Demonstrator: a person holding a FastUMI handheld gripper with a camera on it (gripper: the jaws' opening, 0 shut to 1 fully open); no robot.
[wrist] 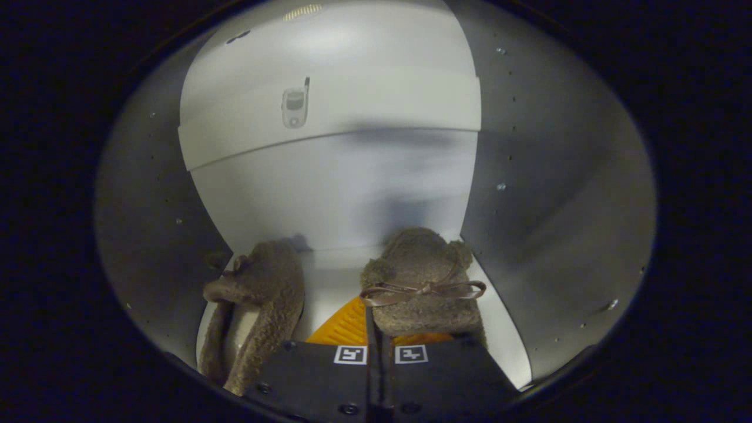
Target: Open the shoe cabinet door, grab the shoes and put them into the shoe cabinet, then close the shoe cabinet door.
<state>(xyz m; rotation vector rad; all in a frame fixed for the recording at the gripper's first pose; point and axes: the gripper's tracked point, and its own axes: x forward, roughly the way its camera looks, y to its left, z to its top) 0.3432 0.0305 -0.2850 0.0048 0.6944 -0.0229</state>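
Tongs: your gripper (374, 338) sits inside the shoe cabinet (546, 194), its fingers (346, 329) drawn tight together with hardly a gap between them. They seem to pinch the near rim of the right slipper, but the contact is hidden under the fuzz, so you cannot tell whether both fingers truly press on it.
Right slipper: the fuzzy brown slipper (420, 282) with a thin ribbon bow (423, 289) lies just ahead of your fingers, toe pointing toward the back wall.
Left slipper: the second brown slipper (258, 305) rests on the shelf floor beside your fingers, opening turned up, apart from the first one.
Shelf floor: a pale floor (329, 288) shows between the two slippers.
Back wall: the pale panel (329, 176) beyond the slippers has a raised band across it, with a small metal fitting (295, 106) on it.
Side walls: grey panels close in on both sides.
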